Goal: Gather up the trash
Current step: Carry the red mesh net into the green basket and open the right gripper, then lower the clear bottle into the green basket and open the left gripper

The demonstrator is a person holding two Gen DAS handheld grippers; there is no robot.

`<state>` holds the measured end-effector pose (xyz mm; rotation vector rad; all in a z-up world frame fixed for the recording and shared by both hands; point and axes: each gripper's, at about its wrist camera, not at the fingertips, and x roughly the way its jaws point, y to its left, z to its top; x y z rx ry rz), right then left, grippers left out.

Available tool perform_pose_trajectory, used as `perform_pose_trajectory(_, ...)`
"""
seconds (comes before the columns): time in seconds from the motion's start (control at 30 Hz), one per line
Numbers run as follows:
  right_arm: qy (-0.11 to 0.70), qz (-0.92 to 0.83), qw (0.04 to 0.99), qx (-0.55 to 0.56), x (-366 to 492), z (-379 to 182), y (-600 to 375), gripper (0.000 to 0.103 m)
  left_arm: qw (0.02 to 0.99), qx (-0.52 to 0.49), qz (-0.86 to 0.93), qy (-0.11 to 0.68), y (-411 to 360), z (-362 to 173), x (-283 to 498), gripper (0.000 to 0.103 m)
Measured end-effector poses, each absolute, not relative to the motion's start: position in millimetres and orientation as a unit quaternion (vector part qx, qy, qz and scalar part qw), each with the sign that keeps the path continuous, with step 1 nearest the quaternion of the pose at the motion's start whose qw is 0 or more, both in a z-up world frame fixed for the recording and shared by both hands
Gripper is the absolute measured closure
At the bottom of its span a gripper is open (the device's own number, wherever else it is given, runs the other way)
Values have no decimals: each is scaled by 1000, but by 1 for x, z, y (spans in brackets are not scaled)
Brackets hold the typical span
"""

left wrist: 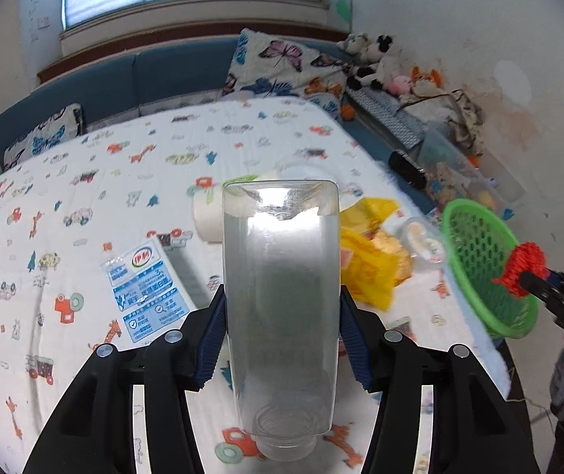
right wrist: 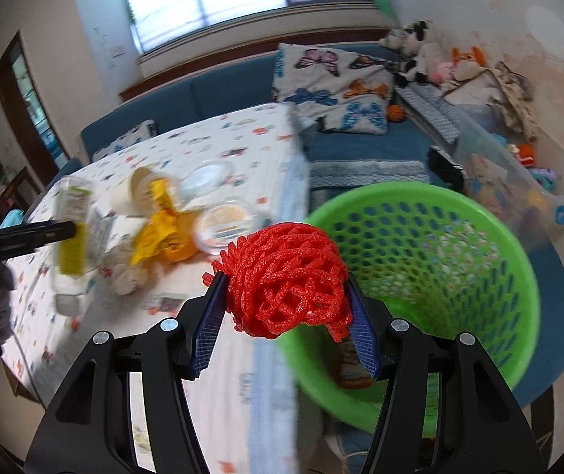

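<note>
My left gripper (left wrist: 282, 296) is shut on a clear plastic bottle (left wrist: 280, 296), held above the table, cap end toward the camera. My right gripper (right wrist: 285, 284) is shut on a red foam fruit net (right wrist: 285, 280) and holds it at the near rim of the green mesh basket (right wrist: 440, 205). In the left wrist view the basket (left wrist: 475, 245) stands at the table's right edge with the red net (left wrist: 525, 268) over it. On the table lie a yellow snack bag (left wrist: 372, 264), a blue-and-white milk carton (left wrist: 147, 292), a paper cup (left wrist: 206, 213) and a lidded plastic cup (left wrist: 424, 241).
The table has a cartoon-print cloth (left wrist: 64, 205). Behind it runs a blue sofa (left wrist: 123, 79) with butterfly cushions (left wrist: 282, 63) and plush toys (left wrist: 376, 59). A clear storage bin (right wrist: 519, 181) of toys stands right of the basket. In the right wrist view the left gripper (right wrist: 21, 237) holds the bottle at left.
</note>
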<state>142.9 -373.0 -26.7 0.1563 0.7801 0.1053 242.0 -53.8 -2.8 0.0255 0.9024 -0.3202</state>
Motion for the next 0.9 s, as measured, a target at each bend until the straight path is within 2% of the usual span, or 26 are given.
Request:
perform_pose_trajectory(0.37, 406, -23, 910, 77, 145, -52, -426, 41, 886, 12, -228, 403, -101, 36, 218, 51)
perform_pose_trajectory(0.67, 413, -45, 905, 94, 140, -66, -452, 29, 875, 32, -275, 398, -161, 43, 214, 51)
perform_pose_trajectory(0.9, 404, -52, 908, 100, 129, -60, -464, 27, 866, 41, -313, 388, -210, 51, 219, 51)
